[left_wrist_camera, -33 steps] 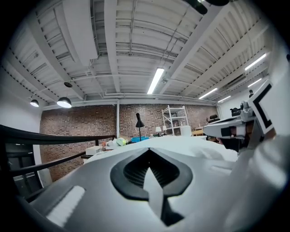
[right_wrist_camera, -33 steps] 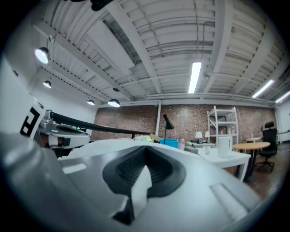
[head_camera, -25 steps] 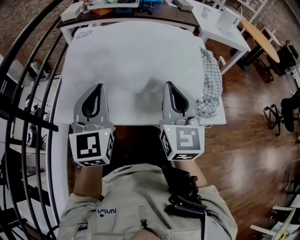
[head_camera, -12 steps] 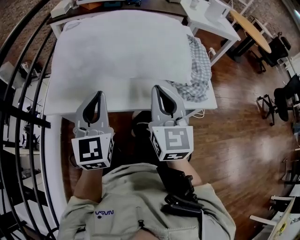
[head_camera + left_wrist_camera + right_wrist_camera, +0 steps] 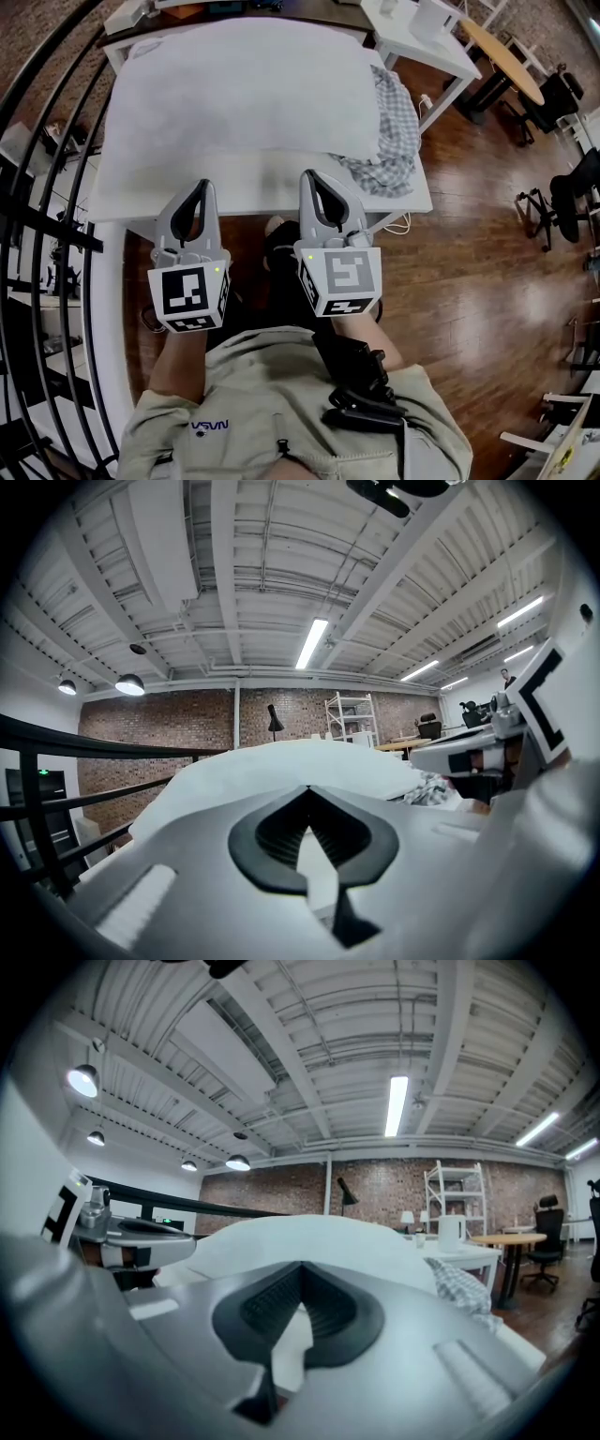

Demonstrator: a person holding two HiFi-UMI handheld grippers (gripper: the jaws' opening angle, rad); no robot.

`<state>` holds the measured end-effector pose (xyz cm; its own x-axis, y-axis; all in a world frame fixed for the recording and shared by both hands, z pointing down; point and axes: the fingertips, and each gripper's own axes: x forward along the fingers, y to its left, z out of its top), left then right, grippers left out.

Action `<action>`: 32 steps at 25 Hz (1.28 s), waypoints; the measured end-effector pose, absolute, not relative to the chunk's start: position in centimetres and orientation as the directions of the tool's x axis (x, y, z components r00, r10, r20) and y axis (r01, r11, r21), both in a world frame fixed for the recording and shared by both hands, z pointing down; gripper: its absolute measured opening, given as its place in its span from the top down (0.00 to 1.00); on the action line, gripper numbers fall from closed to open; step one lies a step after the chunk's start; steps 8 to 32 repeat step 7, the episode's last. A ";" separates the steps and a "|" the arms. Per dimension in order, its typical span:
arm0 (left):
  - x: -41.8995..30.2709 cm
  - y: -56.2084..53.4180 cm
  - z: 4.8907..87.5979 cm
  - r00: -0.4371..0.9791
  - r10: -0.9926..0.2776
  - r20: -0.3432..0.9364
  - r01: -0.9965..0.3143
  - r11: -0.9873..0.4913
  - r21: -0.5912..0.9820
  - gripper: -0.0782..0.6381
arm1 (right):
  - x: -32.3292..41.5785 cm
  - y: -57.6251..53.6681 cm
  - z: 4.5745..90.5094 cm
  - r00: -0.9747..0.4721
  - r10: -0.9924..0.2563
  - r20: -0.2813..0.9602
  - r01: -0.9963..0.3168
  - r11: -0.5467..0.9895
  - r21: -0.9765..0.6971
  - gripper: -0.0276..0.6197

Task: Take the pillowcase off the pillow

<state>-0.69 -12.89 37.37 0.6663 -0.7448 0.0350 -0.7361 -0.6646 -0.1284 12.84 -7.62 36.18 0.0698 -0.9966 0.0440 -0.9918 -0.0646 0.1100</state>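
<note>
The left gripper (image 5: 200, 184) has its jaws pressed together with nothing between them; its own view shows the dark pads meeting at the tip, with only white fabric far beyond. The right gripper (image 5: 311, 174) is likewise closed and empty; the two are held side by side, pointing level, each with its marker cube toward the person's beige shirt (image 5: 281, 412).

In the head view both tips lie over the near strip of the white table (image 5: 234, 197), short of the pillow (image 5: 244, 94) and not touching it; the pillow is plain white and lies flat, filling most of the tabletop. The checked pillowcase (image 5: 394, 131) lies crumpled at the pillow's right end, touching it; part of it hangs over the table's right edge; neither gripper is near it.

Left of the table runs a black railing (image 5: 47, 234); to the right is a wooden floor (image 5: 469, 281). Farther off stand a second white table (image 5: 422, 28), a round wooden table (image 5: 502, 56) and a black office chair (image 5: 577, 197); the gripper views show a brick wall and ceiling lights behind the pillow.
</note>
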 end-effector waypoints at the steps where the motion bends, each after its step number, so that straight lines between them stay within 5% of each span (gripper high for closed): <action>1: -0.6 -12.8 37.4 0.669 -0.743 0.035 -0.734 -0.667 -0.131 0.88 | 12.9 -7.6 36.3 0.069 -0.997 0.043 -0.992 -0.064 0.109 0.95; 32: -0.5 -12.5 37.4 0.670 -0.741 0.037 -0.732 -0.669 -0.131 0.88 | 13.0 -7.4 36.7 0.066 -0.996 0.053 -0.993 -0.060 0.104 0.95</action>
